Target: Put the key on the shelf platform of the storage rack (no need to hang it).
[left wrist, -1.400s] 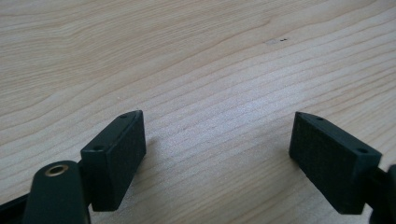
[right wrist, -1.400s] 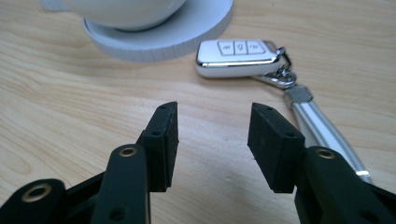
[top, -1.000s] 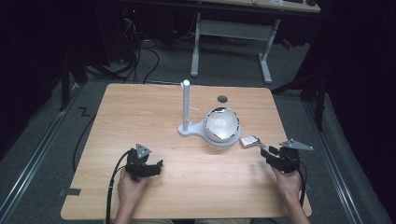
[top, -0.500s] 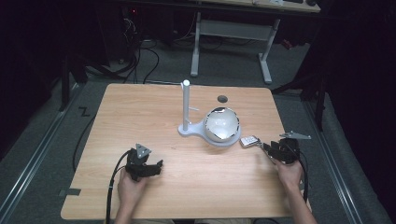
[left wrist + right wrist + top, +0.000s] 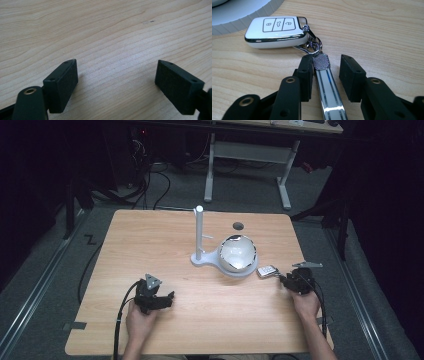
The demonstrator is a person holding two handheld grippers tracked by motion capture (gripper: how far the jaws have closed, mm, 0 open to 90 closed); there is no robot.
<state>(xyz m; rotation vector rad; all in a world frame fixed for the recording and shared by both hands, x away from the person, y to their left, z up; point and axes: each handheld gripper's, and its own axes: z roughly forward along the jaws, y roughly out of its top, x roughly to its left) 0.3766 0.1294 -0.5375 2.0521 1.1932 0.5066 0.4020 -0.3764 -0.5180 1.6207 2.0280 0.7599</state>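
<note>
Near the worktop's right edge, the right gripper (image 5: pixel 325 75) straddles the key fob's (image 5: pixel 275 31) strap (image 5: pixel 328 90), jaws apart, one seemingly touching. Closing off-centre could skid the fob against the white stand (image 5: pixel 227 262). The left gripper (image 5: pixel 162 300) gapes empty.

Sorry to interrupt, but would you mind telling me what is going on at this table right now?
A person holds a claw in each hand over a wooden table. The right claw is open around the metal strap of a white car key fob, which lies beside a white stand's round base; one jaw touches the strap, the other stands apart. The left claw is open over bare wood, holding nothing.
</note>
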